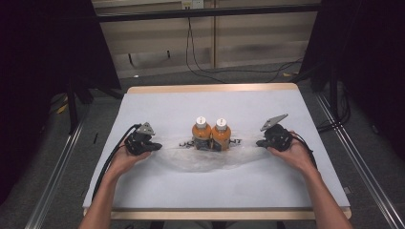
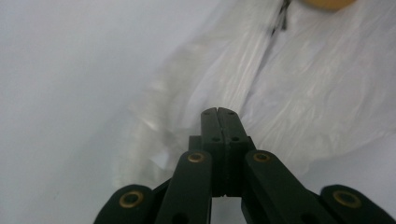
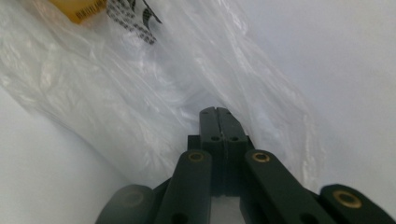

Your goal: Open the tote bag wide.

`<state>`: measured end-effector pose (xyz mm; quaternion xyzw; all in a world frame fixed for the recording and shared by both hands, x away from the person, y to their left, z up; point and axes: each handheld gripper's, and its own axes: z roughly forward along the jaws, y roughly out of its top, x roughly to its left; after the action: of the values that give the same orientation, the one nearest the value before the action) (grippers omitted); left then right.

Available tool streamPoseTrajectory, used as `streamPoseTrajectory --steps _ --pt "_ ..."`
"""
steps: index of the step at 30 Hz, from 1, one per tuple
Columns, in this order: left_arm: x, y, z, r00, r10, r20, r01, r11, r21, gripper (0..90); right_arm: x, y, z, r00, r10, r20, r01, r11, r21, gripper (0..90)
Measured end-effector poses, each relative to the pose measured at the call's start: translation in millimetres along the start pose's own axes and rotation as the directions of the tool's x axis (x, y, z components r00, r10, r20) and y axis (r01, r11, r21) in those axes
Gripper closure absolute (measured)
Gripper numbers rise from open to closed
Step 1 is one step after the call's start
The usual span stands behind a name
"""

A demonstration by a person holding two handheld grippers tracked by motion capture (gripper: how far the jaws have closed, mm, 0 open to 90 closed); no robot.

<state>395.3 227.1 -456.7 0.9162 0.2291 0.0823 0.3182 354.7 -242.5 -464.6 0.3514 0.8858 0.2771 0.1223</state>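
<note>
Both grippers rest on the table with jaws shut and nothing visibly pinched: the left gripper [image 1: 154, 146] at the left end of the clear bag [image 1: 205, 160], the right gripper [image 1: 261, 142] at its right end. The bag's long axis runs between them; the two bottles [image 1: 211, 133] stand midway, equally near both.
</note>
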Motion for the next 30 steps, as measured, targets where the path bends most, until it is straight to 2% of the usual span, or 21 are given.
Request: streamPoseTrajectory --steps 1,2,3,6,7,9,14,16,21,23,25,30 --pt "-1.0 0.7 0.1 0.9999 -0.01 0.01 0.01 0.9996 -0.025 90.0 -0.8 0.8 -1.1 1.0 0.003 -0.003 -0.003 1.0 -0.016 90.0" --pt "-1.1 2.1 -1.3 0.9998 -0.004 0.02 0.005 0.9995 -0.031 90.0 -1.3 1.1 -1.4 1.0 0.003 -0.007 -0.003 1.0 -0.029 90.0" --pt "-2.6 3.5 -1.3 0.9999 -0.004 0.014 0.005 0.9994 -0.036 90.0 -0.5 1.9 -2.4 0.9997 0.016 -0.016 -0.016 0.999 -0.037 90.0" --pt "-5.7 7.6 -2.9 0.9998 0.002 0.019 -0.001 0.9982 -0.059 90.0 2.6 4.3 -3.4 0.9996 0.014 -0.025 -0.016 0.998 -0.053 90.0" --pt "-6.9 9.1 -3.8 0.9998 0.006 0.017 -0.005 0.998 -0.063 90.0 3.0 5.0 -3.6 0.9998 -0.004 -0.021 0.002 0.998 -0.063 90.0" --pt "-9.3 11.1 -5.8 0.9991 -0.004 0.042 0.008 0.9958 -0.091 90.0 5.9 6.7 -5.2 0.9996 -0.002 -0.028 -0.001 0.997 -0.077 90.0" --pt "-16.0 20.5 -11.9 0.9989 0.004 0.047 0.003 0.9902 -0.14 90.0 9.9 12.5 -12.2 0.9991 -0.007 -0.042 0.001 0.992 -0.124 90.0" --pt "-18.2 22.9 -13.4 0.9986 0.013 0.051 -0.005 0.9895 -0.144 90.0 11.4 15.8 -17.6 0.9984 -0.011 -0.056 0.001 0.986 -0.168 90.0" --pt "-19.3 25.0 -13.0 0.9985 0.016 0.053 -0.008 0.988 -0.154 90.0 15.1 19.6 -19.2 0.9969 -0.024 -0.075 0.01 0.983 -0.184 90.0" --pt "-20.6 25.6 -13.6 0.9982 0.006 0.06 0.004 0.9853 -0.17 90.0 17.3 21.7 -19.3 0.9971 -0.026 -0.072 0.012 0.981 -0.196 90.0" --pt "-21.2 26.7 -14.6 0.9981 0.016 0.059 -0.006 0.9842 -0.177 90.0 19.1 24.1 -20.1 0.9956 -0.029 -0.089 0.01 0.978 -0.209 90.0" --pt "-26.1 30.7 -13.5 0.9969 0.014 0.077 0.001 0.9816 -0.191 90.0 24.5 29.9 -21.8 0.9938 -0.036 -0.105 0.009 0.97 -0.242 90.0"
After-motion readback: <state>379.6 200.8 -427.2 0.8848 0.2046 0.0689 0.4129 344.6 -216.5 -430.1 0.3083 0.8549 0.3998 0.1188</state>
